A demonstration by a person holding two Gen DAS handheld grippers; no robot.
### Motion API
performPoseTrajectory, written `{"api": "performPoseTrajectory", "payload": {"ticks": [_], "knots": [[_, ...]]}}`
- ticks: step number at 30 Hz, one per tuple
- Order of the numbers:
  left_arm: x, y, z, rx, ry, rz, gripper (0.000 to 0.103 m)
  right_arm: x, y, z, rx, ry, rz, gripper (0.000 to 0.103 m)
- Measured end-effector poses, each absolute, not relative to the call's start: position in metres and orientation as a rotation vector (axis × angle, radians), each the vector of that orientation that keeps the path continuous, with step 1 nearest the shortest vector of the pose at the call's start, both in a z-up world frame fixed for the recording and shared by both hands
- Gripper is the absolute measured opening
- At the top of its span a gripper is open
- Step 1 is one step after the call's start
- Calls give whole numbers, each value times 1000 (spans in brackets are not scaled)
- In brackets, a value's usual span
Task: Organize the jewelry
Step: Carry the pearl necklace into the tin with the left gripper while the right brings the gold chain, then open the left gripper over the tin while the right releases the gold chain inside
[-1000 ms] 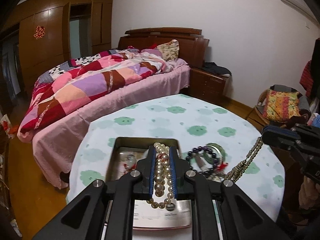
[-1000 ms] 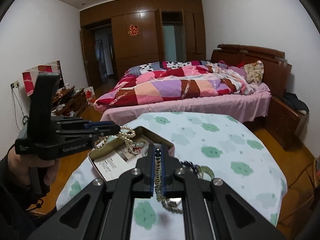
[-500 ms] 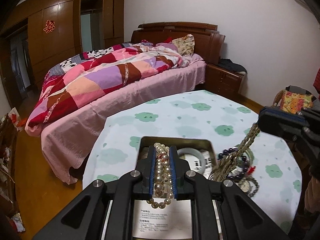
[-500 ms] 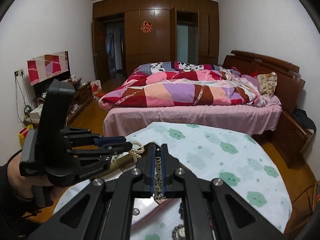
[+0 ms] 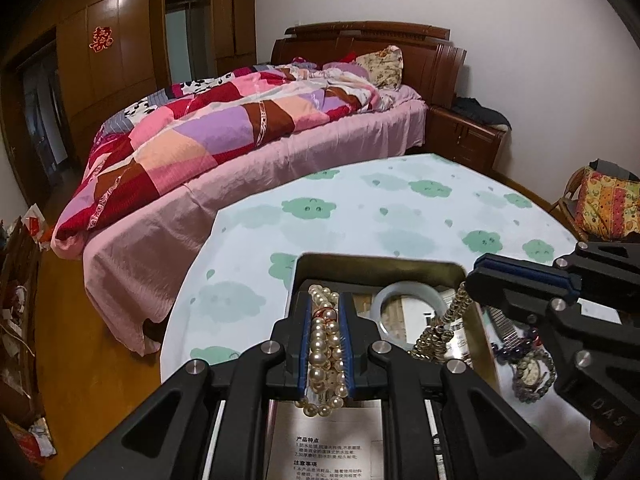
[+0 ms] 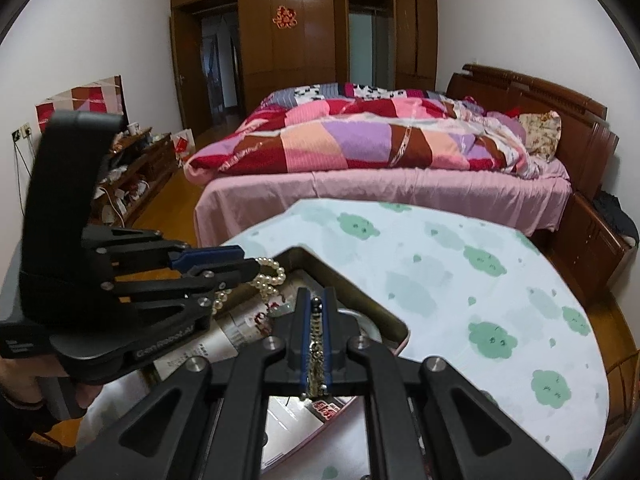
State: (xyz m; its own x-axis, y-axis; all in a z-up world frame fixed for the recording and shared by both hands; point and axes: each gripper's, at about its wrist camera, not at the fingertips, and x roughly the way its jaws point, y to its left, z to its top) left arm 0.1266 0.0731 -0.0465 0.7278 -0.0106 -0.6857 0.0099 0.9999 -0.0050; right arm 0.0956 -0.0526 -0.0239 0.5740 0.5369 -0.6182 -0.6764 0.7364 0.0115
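Observation:
My left gripper [image 5: 325,300] is shut on a pearl necklace [image 5: 324,344] and holds it over the open metal tin [image 5: 380,261]. My right gripper [image 6: 316,300] is shut on a brass bead chain [image 6: 316,354]; in the left wrist view the chain [image 5: 434,334] hangs from the right gripper [image 5: 476,280] down into the tin. A pale jade bangle [image 5: 408,296] lies in the tin on printed paper. The pearls [image 6: 268,276] also show in the right wrist view, hanging from the left gripper [image 6: 248,262] over the tin [image 6: 352,284].
The tin sits on a round table with a cloud-print cloth [image 5: 400,208]. A dark bead bracelet and a watch [image 5: 532,372] lie on the cloth right of the tin. A bed with a patchwork quilt [image 5: 240,128] stands beyond the table.
Both grippers have moved over the tin with their strands. The brass chain's lower end has dropped into the tin beside the bangle. The pearls still hang in the left gripper.

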Motion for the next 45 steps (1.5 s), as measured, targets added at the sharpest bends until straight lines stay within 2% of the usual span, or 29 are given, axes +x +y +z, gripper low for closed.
{"api": "performPoseTrajectory", "payload": {"ticks": [30,32,36,39,41,43,45], "knots": [[139,76,-74,39,846,29,14,110,-38,-70,-321,739,642,8],[138,76,-73,42,845,33,17,111,-40,-71,-319,739,638,8],[131,73,-69,31,829,2,35,112,-43,-73,-303,745,639,10],[127,69,-68,40,821,4,41,111,-45,-74,-294,750,637,12],[125,67,-67,45,815,7,45,110,-48,-74,-290,748,632,17],[120,65,-64,51,795,25,59,110,-51,-73,-273,744,631,34],[116,65,-60,57,767,48,66,110,-53,-72,-264,742,627,35]]}}
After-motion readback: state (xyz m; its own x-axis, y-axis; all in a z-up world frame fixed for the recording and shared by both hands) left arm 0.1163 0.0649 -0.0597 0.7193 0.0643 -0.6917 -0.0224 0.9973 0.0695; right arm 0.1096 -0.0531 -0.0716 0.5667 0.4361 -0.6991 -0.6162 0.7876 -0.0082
